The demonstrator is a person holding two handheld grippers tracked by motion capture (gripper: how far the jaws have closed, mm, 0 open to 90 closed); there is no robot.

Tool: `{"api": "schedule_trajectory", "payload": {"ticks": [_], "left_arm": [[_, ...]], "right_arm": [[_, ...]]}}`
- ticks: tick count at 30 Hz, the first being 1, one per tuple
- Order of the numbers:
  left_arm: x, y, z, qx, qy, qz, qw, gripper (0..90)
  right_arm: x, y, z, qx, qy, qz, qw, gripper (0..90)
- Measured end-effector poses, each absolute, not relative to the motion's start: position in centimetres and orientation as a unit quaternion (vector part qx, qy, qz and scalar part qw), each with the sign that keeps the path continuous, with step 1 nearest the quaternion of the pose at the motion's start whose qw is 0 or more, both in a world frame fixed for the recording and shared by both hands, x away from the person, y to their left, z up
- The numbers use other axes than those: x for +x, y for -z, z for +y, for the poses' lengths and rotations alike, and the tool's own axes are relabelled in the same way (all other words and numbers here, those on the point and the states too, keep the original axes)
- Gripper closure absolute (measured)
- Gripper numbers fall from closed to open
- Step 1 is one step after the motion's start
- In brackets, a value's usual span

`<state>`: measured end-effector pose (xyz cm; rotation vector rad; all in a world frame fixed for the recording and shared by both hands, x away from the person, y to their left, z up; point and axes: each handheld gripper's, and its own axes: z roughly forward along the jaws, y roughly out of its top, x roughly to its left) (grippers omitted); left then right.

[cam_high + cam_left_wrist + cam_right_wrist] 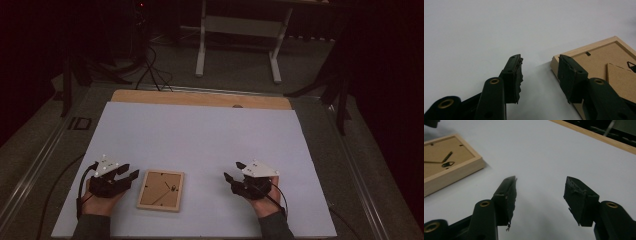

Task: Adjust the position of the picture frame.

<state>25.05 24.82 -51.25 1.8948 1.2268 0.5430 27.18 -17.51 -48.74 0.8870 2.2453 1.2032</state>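
A light wooden picture frame (161, 190) lies back-side up on the white sheet (200, 140), near the front edge. Its stand and hanger show in the right gripper view (446, 162). My left gripper (131, 170) rests just left of the frame, jaws open. In the left gripper view (539, 58) only bare sheet lies between the pads, and one jaw stands at the frame's corner (604, 60). My right gripper (233, 170) sits to the right of the frame, a hand's width away. It is open (540, 180) and holds nothing.
The sheet covers a wooden board whose far strip (200, 97) is bare. Beyond the table stand a white table base (235, 30) and dark cables on the floor (150, 70). Metal rails (35, 160) run along the table's sides.
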Motion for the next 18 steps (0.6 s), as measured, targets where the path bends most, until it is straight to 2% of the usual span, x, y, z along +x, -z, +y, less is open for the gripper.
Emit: {"api": "schedule_trajectory", "payload": {"ticks": [18], "left_arm": [[24.8,51.4,24.7,0.751,-0.213,0.486,0.393,54.1]], "right_arm": [[26.0,49.1,-13.7,0.274,-0.445,0.830,0.196,45.1]]}}
